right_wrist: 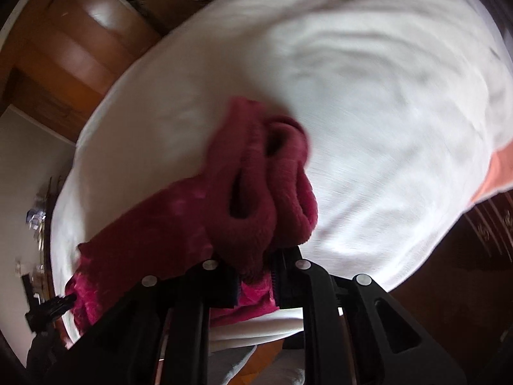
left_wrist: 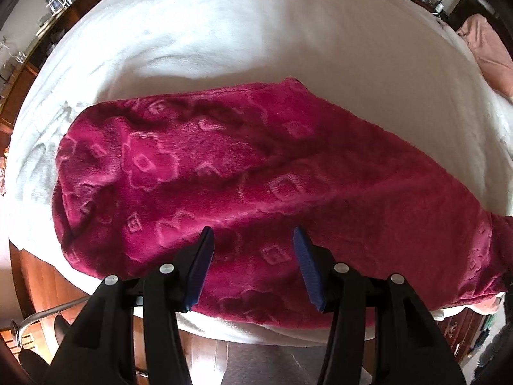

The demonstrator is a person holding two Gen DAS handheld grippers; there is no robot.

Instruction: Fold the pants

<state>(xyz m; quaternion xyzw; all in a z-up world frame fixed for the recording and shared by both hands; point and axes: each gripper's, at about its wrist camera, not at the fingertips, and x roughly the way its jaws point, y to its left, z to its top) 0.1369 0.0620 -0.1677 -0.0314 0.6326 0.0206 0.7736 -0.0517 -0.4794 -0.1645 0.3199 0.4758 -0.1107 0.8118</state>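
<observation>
The right gripper (right_wrist: 256, 276) clamps its fingers on the pants (left_wrist: 243, 173) over the white bed (left_wrist: 224, 41); the left gripper (left_wrist: 251, 237) has its fingers apart, holding nothing.

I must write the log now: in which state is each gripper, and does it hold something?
Left gripper: open, holding nothing, above the magenta fleece pants.
Right gripper: closed on a bunched end of the pants.

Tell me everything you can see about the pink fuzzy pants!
The pants are deep pink, plush like fleece, with embossed flowers, hearts and squares. They lie spread and a little rumpled across a white blanket on the bed. The left gripper hovers above them, jaws apart and holding nothing. The right gripper has its jaws shut on one bunched, rolled end, lifting it off the blanket.
</observation>
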